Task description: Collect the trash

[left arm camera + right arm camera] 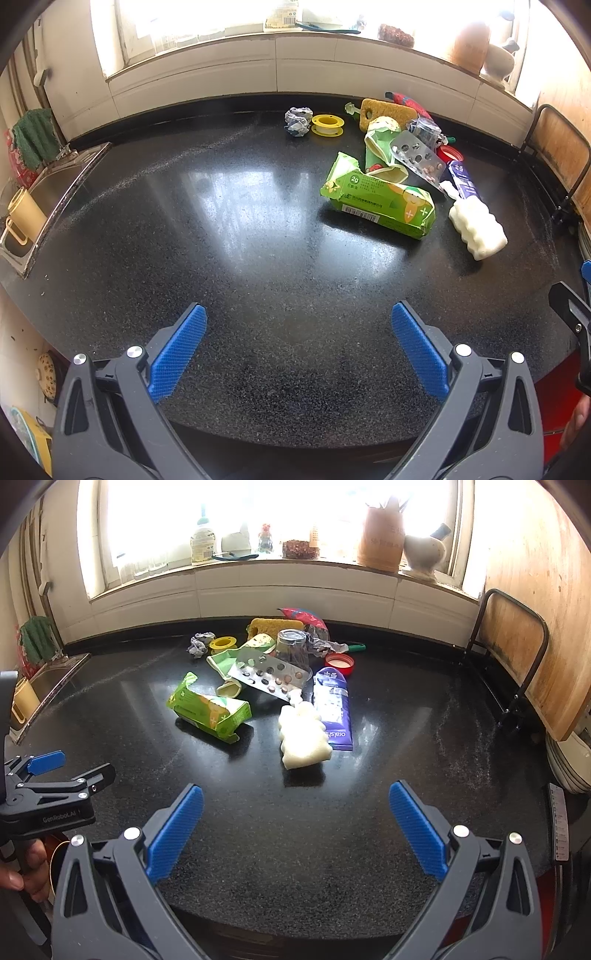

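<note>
Surface: black, speckled
Carton: lime green, orange print
Tube: purple, white lettering
Foam: cream white
Spool: yellow
Cap: red
Gripper pads: blue, ribbed

place: home kitchen — black stone counter; steel sink at left; tiled wall; window sill jars

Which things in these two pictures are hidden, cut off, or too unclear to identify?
- Left view: windowsill items washed out by glare.
- Right view: whatever lies under the blister pack is covered.
- Both views: no trash bin shows.
- Left view: the right tool is cut off by the edge.
- Left view: green box print too small to read.
</note>
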{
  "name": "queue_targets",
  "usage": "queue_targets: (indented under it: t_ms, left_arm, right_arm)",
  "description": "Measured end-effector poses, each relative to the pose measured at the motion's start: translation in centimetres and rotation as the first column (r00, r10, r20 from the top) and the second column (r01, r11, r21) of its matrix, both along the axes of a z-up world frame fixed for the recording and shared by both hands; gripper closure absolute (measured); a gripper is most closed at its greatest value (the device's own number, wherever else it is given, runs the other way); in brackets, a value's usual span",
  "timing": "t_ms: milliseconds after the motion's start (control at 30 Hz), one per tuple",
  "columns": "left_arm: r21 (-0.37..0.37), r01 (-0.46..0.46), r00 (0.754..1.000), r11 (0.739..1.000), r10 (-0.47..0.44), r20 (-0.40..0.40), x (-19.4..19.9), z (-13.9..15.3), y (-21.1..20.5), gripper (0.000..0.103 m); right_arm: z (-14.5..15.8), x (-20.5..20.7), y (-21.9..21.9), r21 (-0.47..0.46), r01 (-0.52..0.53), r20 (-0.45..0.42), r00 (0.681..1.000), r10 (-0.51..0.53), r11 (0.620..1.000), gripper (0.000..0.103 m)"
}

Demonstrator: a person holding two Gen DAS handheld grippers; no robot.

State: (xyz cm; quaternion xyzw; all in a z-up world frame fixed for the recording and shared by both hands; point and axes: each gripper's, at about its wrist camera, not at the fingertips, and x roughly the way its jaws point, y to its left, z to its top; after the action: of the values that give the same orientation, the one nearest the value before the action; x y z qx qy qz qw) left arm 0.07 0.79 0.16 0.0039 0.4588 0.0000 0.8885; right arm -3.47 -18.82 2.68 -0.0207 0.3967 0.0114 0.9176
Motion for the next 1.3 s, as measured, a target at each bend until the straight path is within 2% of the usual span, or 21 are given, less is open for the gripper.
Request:
queue_targets:
  t_ms: [1300]
  left_arm:
    - [-0.006,-0.01,1.0,1.0,0.01,-0.012,0.06,-0.29,0.26,0.005]
  right_arm:
    - [0.05,0.13,-0.28,0.011,0.008,-0.003,1.0,-0.008,1.0,0.005]
